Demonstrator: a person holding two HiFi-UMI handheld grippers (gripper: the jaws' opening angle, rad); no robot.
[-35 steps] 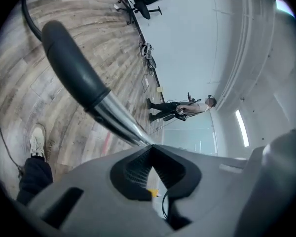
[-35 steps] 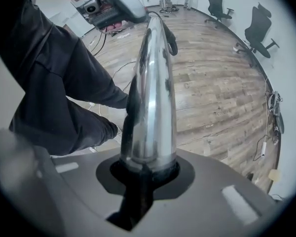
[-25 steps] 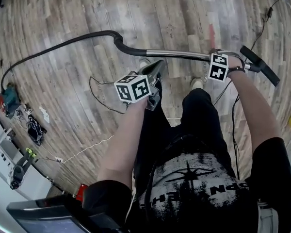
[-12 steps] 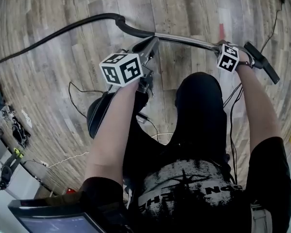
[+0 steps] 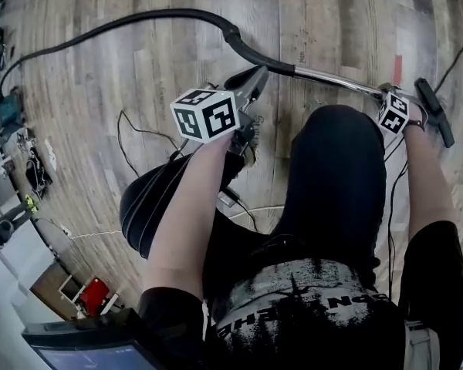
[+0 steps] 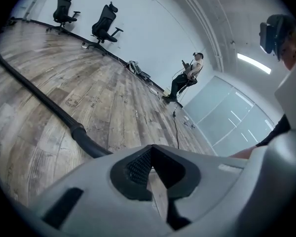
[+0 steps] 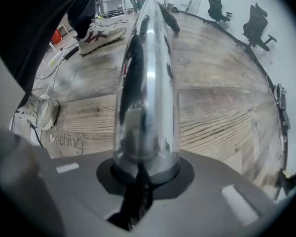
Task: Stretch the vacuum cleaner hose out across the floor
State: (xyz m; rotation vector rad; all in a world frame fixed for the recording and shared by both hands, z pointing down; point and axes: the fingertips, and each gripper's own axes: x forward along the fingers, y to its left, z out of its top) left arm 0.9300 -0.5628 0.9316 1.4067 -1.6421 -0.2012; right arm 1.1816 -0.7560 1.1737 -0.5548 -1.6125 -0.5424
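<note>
1. Right now, the vacuum cleaner hose lies on the wooden floor. It runs in a long black curve from the far left of the head view up to a bent handle piece, where it joins the metal wand.
2. My right gripper points down at the wand, near its outer end. The black nozzle sits just beyond it.
3. In the right gripper view, the fingers are clamped round the shiny tube, which stands straight out between them and fills the middle of the picture.
4. A white shoe rests on the floor to the left of the wand in that view.
5. My left gripper hovers near the bend where hose meets wand, its marker cube facing up.
6. In the left gripper view, its fingers are pressed together with nothing between them. The hose passes behind them across the boards.
7. That view also shows two office chairs by the far wall and another person standing well away.
8. I cannot tell whether the left fingers touch the hose.
</note>
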